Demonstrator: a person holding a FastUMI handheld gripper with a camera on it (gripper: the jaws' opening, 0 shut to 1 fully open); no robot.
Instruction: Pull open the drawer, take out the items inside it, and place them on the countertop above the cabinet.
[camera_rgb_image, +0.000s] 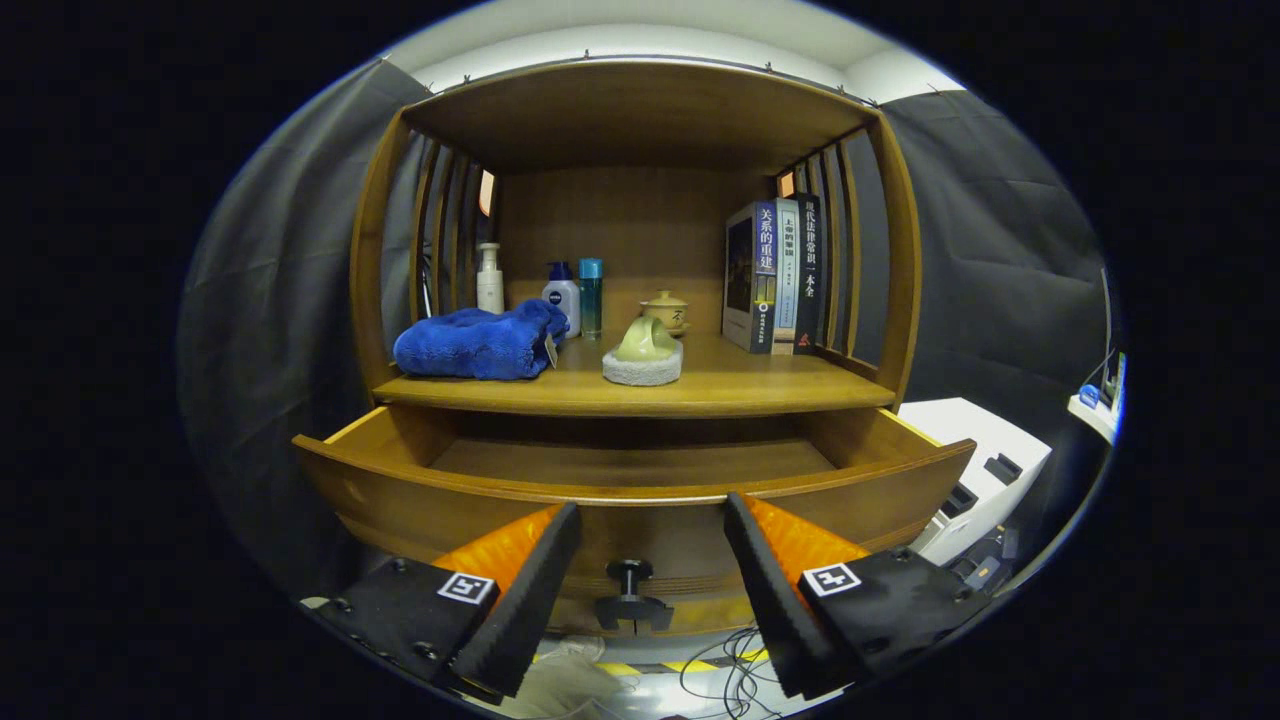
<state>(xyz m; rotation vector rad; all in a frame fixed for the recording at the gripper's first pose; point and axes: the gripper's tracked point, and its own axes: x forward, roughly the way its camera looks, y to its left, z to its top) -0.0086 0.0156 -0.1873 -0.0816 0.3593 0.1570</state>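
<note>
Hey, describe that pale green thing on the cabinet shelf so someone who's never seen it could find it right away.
Start at the wooden cabinet with its drawer pulled open, beyond the open gripper. On the countertop above it, between the blue towel and the books, sits the pale green piece. It alone rests on a grey pad.

Countertop (760, 385): towel (480, 342), bottles (562, 296), sponge (642, 366), books (775, 275).

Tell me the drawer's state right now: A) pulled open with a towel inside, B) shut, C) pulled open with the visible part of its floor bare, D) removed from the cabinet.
C: the drawer stands out from the cabinet, its visible floor bare; the open gripper flanks the knob.
</note>
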